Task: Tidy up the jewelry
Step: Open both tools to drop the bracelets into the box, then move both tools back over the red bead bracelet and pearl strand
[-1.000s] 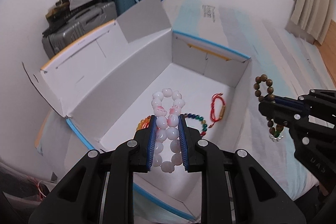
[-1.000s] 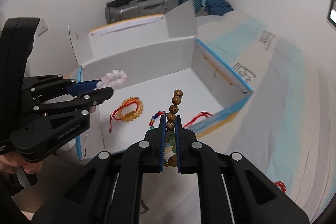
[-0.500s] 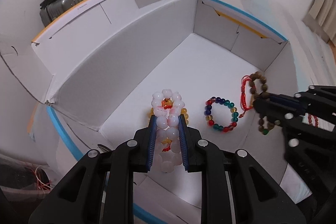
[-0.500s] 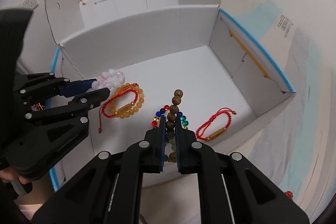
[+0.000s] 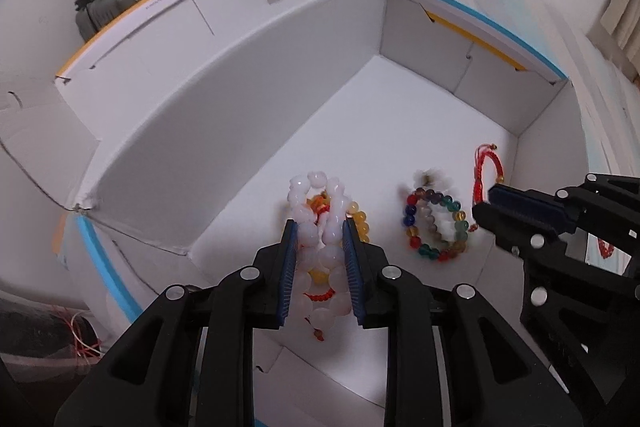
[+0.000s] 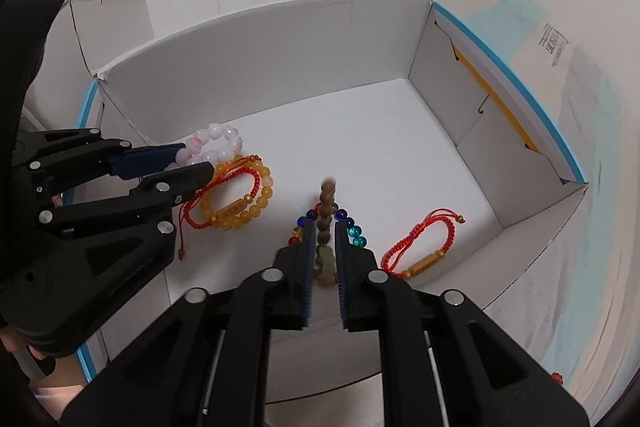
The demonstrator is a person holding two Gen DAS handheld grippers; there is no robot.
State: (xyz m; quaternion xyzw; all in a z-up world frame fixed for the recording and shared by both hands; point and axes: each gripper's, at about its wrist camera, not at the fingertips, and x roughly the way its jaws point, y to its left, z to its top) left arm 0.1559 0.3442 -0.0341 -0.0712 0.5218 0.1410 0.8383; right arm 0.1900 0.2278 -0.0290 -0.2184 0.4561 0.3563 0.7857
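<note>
The left gripper's (image 5: 319,259) blue-padded fingers (image 5: 289,267) clamped a pale pink round-bead bracelet (image 5: 320,219) low inside the open white cardboard box (image 5: 224,115), over a yellow bead bracelet with red cord (image 5: 358,221). A multicoloured glass-bead bracelet (image 5: 434,227) lay just beside.

In the right wrist view, the right gripper's (image 6: 323,261) fingers (image 6: 307,259) stood slightly parted around a blurred brown wooden-bead bracelet (image 6: 326,223); whether they gripped it was unclear. A red woven cord bracelet (image 6: 424,243) lay near the box's right wall.

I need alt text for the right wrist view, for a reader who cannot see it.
The right gripper holds a brown bead bracelet over an open white box. On the box floor lie a yellow bead bracelet and a red cord bracelet.
</note>
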